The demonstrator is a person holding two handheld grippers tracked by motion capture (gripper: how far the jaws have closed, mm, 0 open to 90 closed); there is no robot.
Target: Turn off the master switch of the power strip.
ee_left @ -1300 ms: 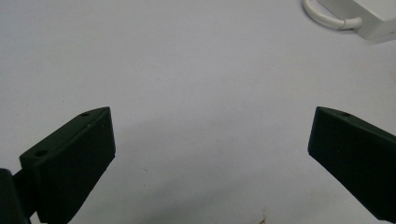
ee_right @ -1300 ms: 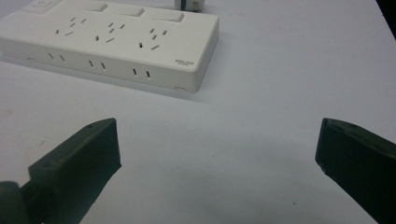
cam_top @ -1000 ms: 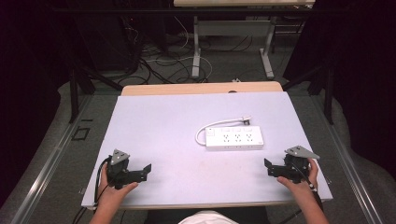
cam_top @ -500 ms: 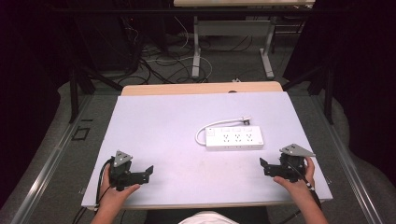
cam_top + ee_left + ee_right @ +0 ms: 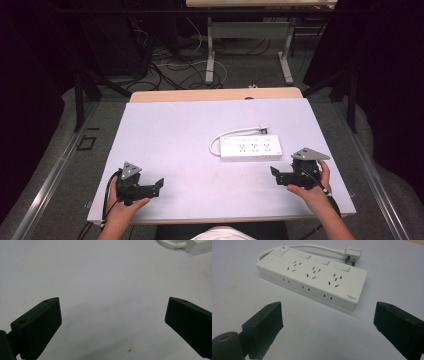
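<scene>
A white power strip [image 5: 251,148] lies flat on the pale table [image 5: 175,130], right of the table's middle, its long side running left to right. It has three socket groups along the top, each with its own rocker switch, and a larger switch at its left end. Its white cord [image 5: 227,136] loops out of that left end and curves back along the far side to a plug [image 5: 262,129] resting on the table just beyond the strip. The right gripper [image 5: 278,173] is held in the person's right hand [image 5: 315,190] near the table's right front corner, just on the near side of the strip's right end but not touching it – its jaws point left, stand wide apart with nothing between them, and have just been closing a little. In the right gripper view the strip [image 5: 312,275] sits a short way ahead of the open jaws, slightly angled. The left gripper [image 5: 156,186], in the left hand [image 5: 122,210] near the front left edge, is well apart from the strip – its jaws are also spread wide over bare tabletop, empty, with a corner of the strip [image 5: 200,246] far off.
</scene>
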